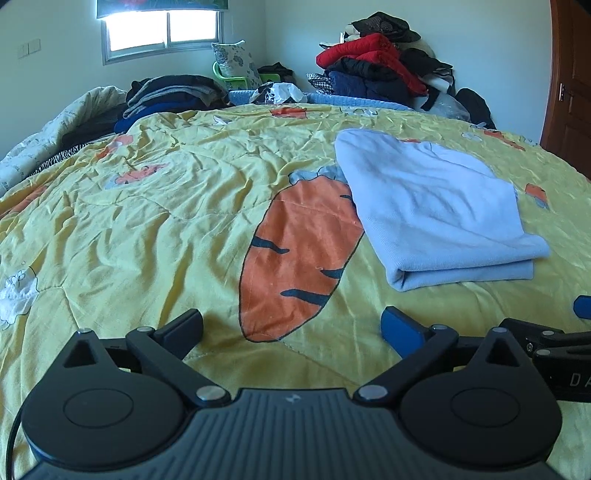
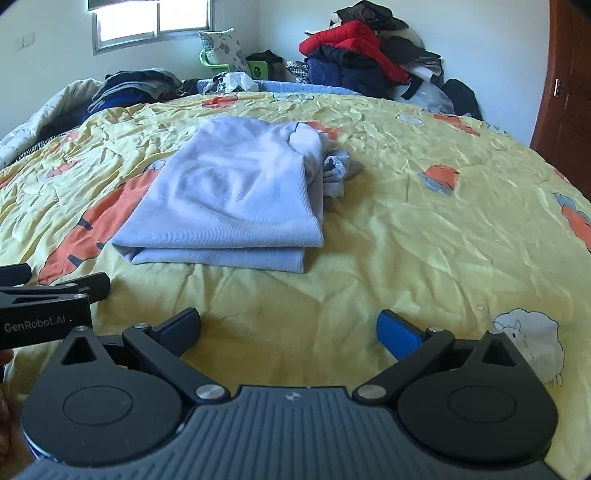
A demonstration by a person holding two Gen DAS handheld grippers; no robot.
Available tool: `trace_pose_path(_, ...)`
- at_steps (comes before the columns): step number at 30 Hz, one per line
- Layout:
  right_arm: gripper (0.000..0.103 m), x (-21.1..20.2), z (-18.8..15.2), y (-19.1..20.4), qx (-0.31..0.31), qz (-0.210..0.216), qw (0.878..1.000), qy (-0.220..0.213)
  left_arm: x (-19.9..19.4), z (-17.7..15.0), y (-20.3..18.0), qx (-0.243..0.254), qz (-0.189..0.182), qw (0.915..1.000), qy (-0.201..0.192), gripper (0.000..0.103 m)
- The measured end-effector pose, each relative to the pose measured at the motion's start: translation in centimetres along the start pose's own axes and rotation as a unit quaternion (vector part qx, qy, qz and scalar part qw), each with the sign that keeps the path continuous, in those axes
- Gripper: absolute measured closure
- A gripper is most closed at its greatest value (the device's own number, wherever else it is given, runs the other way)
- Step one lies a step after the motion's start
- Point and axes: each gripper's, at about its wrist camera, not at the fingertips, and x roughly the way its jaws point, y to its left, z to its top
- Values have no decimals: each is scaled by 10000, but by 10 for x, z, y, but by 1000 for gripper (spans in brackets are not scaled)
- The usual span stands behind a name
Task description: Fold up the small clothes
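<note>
A light blue garment (image 1: 439, 210) lies folded in layers on the yellow carrot-print quilt (image 1: 166, 206). It also shows in the right wrist view (image 2: 236, 199), with a bunched bit of cloth (image 2: 338, 171) at its far right side. My left gripper (image 1: 291, 326) is open and empty, near the quilt, left of and nearer than the garment. My right gripper (image 2: 288, 328) is open and empty, in front of the garment's near folded edge. Each gripper's body shows at the edge of the other's view.
A tall heap of red, black and navy clothes (image 1: 376, 70) stands at the back right against the wall. A stack of dark folded clothes (image 1: 170, 96) lies at the back left. A wooden door (image 1: 572, 81) is at the right. A window (image 1: 162, 29) is behind.
</note>
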Motion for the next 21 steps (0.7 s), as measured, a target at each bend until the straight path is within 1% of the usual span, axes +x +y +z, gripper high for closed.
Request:
trace_pose_path(4,0,1,-1,-2,119,2,9999,-85,0,0,0,1,-1,10000,-1,0)
trace_pose_path(6,0,1,-3,0,119,-69,9997,-179,0,0,0,-4,-5,10000,-1,0)
trace_pose_path(11,0,1,-3,1,103,-110,9997,-192,0,0,0,-4,-8,10000,-1,0)
trace_pose_path(21,0,2,-4,2,118,-20,9997,-195,0,-1,0,-7,-9,10000,-3,0)
